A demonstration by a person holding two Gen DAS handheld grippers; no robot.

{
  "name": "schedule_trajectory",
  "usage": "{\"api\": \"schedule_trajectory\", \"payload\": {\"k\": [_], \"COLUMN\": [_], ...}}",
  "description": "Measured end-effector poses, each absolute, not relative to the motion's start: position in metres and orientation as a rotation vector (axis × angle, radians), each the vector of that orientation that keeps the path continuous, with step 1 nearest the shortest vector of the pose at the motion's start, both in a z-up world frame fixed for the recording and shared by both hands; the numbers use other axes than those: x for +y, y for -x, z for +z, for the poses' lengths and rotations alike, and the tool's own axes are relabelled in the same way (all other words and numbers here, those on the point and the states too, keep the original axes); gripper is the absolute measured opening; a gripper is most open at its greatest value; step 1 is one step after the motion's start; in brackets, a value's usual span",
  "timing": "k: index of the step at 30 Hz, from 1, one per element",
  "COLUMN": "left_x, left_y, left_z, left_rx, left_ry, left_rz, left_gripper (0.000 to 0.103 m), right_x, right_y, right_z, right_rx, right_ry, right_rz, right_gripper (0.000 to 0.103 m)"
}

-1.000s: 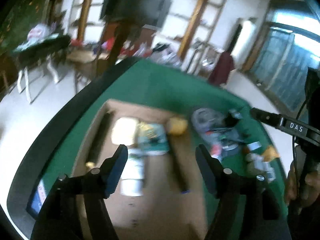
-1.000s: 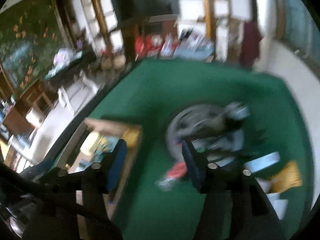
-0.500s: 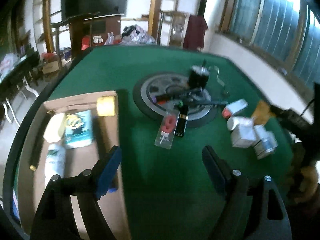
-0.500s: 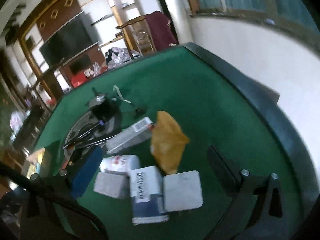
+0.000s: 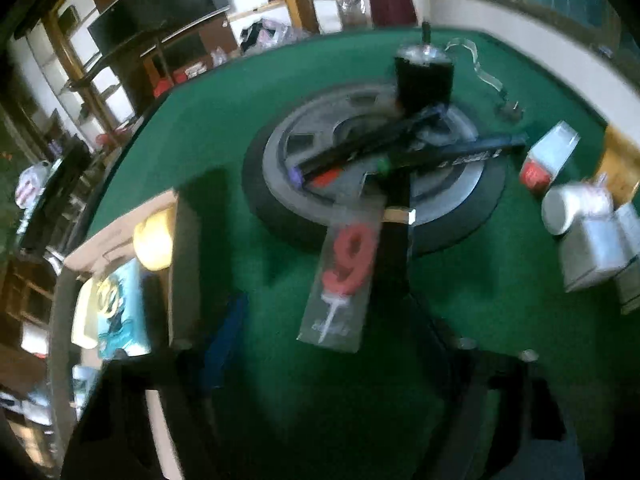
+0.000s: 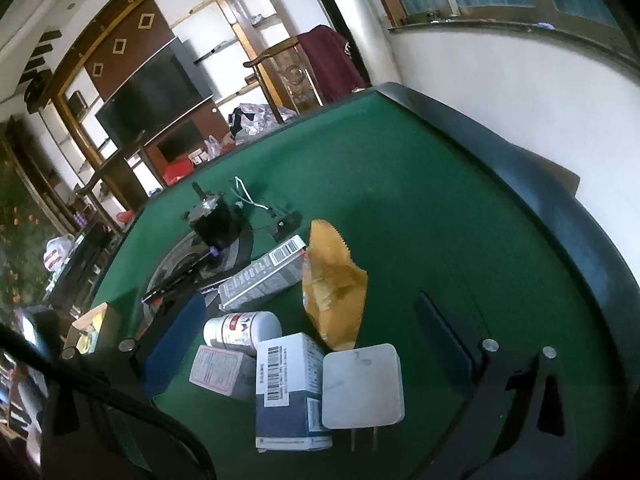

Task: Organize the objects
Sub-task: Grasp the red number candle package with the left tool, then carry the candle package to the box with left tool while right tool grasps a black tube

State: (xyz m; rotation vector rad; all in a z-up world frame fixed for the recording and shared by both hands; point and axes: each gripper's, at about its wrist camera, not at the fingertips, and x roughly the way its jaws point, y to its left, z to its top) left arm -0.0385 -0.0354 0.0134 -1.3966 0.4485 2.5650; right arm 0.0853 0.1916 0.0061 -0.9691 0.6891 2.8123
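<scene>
Blurry and cut-off things

The left gripper (image 5: 328,344) is looking dark and smeared; beside the round tray (image 5: 280,184), the box (image 5: 120,248) is running off the edge.

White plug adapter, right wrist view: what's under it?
The white plug adapter overlaps the blue-and-white carton; its prongs hang over green felt. Whatever else lies beneath is covered.

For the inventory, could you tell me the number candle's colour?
Red number candle, clearest in the left wrist view.
</scene>
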Motion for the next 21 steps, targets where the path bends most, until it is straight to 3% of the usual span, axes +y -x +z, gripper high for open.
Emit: {"api": "schedule_trajectory", "payload": {"k": [1,11,14,15,16,21], "left_x": [-0.034,-0.039,-0.030,-0.027,-0.027,-0.051], "left_y": [0.038,-0.003,0.006,0.005,0.003,-0.013], "left_z": [0.015,0.021,0.017,0.017,0.017,0.032], "left_rx": [0.423,0.343,0.387,0.410,0.397,0.257], "left_ry": [1.407,1.435,1.381,1.346,1.347,1.302], "left_rz": [2.532,2.450,2.511,2.531,2.527,2.505], "left_gripper": [0.024,0.025,0.031,0.031,0.023,0.023], "right_x": [0.191,0.178,0.170,0.168,0.166,0.142], "right_y": [-0.086,-0.083,-0.083,-0.084,-0.085,-0.086], "right_z": [0.006,0.003,0.002,0.003,0.004,0.026], "right_rx": [0.689,0.659,0.600,0.578,0.554,0.547], "right_ry": [0.971,0.998,0.998,0.989,0.977,1.020], "right_rz": [2.815,2.855,2.868,2.873,2.879,2.960], "right_gripper": [0.103,0.103,0.103,0.103,0.103,0.103]}}
